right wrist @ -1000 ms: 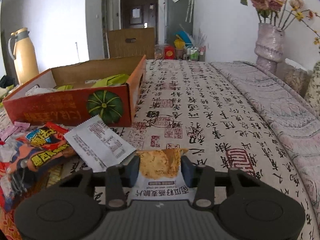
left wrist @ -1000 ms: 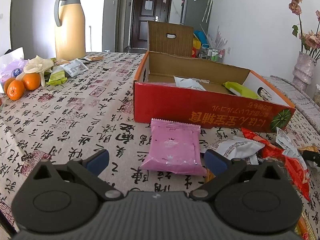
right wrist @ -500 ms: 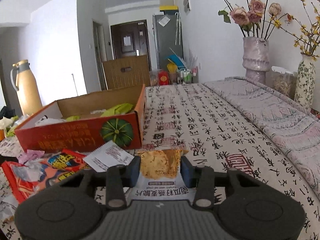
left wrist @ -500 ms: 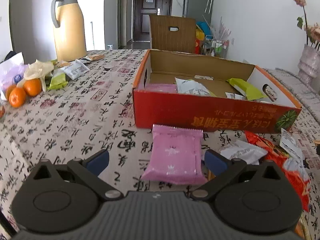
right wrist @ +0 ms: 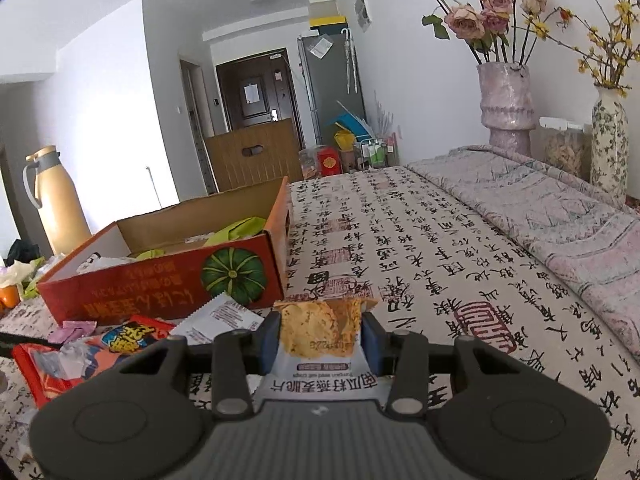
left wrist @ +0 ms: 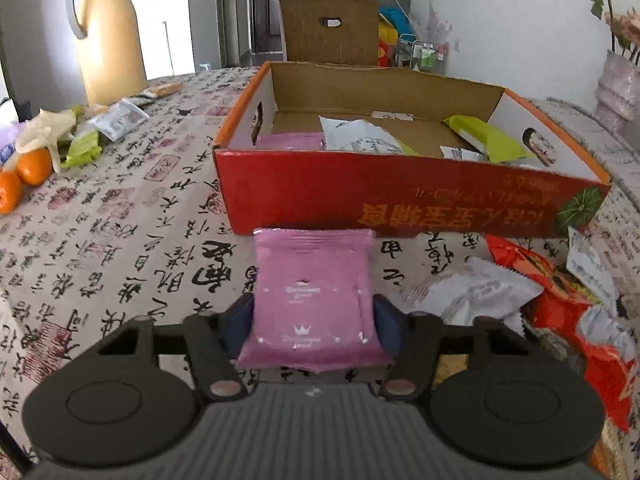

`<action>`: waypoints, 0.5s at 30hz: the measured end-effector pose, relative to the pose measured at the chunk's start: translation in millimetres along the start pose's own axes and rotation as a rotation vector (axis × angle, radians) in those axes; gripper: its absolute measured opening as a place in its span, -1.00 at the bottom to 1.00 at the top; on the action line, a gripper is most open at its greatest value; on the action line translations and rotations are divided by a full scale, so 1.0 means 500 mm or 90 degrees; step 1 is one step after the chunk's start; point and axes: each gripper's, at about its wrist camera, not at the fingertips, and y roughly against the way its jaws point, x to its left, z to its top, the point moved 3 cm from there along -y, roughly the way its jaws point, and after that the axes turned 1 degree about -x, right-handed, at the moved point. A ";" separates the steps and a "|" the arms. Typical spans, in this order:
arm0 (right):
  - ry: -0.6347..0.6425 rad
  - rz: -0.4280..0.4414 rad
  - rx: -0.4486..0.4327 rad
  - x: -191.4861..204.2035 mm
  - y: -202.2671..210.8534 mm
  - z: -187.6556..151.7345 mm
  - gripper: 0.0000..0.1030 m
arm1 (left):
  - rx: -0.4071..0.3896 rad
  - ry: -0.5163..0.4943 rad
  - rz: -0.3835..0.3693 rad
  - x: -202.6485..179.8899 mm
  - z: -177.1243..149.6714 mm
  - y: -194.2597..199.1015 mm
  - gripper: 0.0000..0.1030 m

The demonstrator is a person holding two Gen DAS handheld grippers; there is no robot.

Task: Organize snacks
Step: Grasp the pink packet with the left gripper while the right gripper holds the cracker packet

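**Box dead ahead of the left gripper**

The left gripper [left wrist: 314, 322] pinches the pink pack [left wrist: 312, 300], long axis pointing forward at the box [left wrist: 400, 204] just beyond. The right gripper [right wrist: 320, 340] pinches a cracker pack [right wrist: 316, 336]; its box lies forward-left, farther off.

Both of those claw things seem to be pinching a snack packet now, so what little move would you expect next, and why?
Probably a short lift of the left gripper, carrying its flat pink foil packet forward over the near wall of the red cardboard box. The fingers are shut on the packet's sides, and the open box right ahead already holds a similar pink packet. The right gripper grips a cracker packet.
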 end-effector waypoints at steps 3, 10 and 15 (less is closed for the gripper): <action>-0.004 0.001 -0.001 -0.001 0.000 0.000 -0.19 | -0.004 0.002 -0.003 -0.001 -0.003 0.003 0.19; -0.006 -0.001 -0.005 -0.004 0.000 0.001 -0.19 | -0.015 0.014 0.002 0.011 -0.006 0.017 0.19; 0.003 -0.008 -0.017 0.001 0.007 -0.001 -0.19 | -0.029 0.023 0.001 0.020 -0.007 0.038 0.19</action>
